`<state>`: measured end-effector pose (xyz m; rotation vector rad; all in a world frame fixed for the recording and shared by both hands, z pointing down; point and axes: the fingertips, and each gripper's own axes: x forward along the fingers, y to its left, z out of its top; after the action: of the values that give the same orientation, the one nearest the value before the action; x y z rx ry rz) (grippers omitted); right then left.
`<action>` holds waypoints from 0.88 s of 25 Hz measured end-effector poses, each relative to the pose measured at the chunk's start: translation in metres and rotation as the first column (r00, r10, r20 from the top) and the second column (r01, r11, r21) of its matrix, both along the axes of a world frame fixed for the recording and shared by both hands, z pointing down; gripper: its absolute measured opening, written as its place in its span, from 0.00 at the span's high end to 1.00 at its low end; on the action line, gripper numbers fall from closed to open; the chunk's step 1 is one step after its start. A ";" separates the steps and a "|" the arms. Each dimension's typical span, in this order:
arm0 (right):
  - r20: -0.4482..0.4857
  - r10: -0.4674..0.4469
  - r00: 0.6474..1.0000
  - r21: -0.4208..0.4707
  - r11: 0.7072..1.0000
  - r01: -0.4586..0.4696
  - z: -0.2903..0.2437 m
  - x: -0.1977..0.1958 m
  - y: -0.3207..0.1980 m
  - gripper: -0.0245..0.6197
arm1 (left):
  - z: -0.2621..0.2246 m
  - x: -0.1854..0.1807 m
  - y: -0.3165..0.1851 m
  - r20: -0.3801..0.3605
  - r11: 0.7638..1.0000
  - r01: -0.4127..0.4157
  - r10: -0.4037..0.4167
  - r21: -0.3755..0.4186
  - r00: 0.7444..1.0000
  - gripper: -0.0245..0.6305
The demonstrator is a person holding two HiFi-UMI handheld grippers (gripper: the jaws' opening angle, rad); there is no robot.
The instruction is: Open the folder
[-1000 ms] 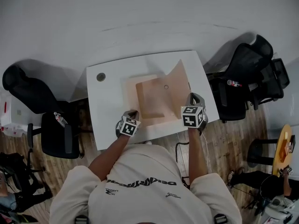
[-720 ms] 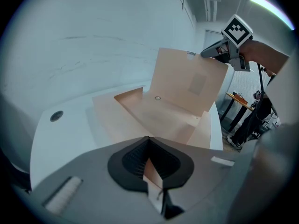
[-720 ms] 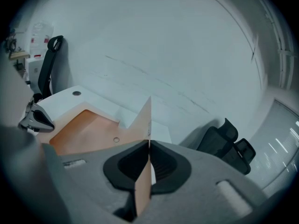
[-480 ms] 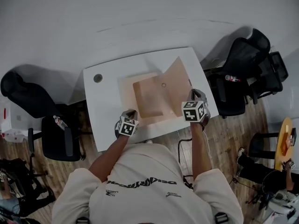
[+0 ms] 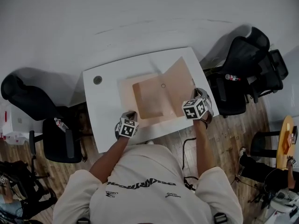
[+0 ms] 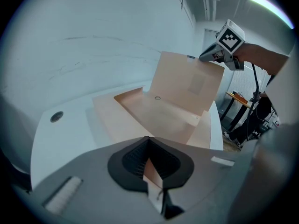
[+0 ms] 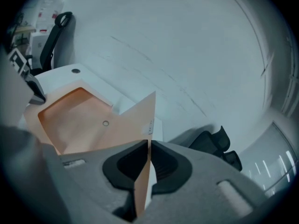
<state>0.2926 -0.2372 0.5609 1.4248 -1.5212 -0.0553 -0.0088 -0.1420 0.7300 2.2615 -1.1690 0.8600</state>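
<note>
A peach paper folder (image 5: 148, 101) lies spread on the white table (image 5: 100, 108). Its right cover (image 5: 180, 84) stands raised and leans to the right. My right gripper (image 5: 199, 94) has that cover's near edge (image 7: 135, 120) between its jaws; the pads still hold it while the jaws are opening. My left gripper (image 5: 131, 114) is shut on the folder's near left edge (image 6: 152, 169) at the table's front. From the left gripper view the right gripper (image 6: 209, 56) grips the cover's (image 6: 187, 85) top corner. The left gripper (image 7: 35, 91) shows at the far left of the right gripper view.
A round cable hole (image 5: 97, 80) sits in the table's back left corner. Black office chairs stand left (image 5: 32, 97) and right (image 5: 247, 71) of the table. A small round yellow table (image 5: 282, 146) stands on the wooden floor at the right edge.
My right gripper has moved to the right with the cover, and the cover now leans further open. The left gripper has stayed in place.
</note>
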 end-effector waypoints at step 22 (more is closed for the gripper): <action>-0.296 -0.034 0.955 -0.066 0.998 0.015 0.030 0.038 -0.013 0.92 | 0.002 0.000 0.000 0.018 1.000 -0.011 0.010 0.009 1.000 0.96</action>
<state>0.3310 -0.2501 0.5909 1.2836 -1.2808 -0.2254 -0.0090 -0.1419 0.7319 2.2733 -1.1719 0.8825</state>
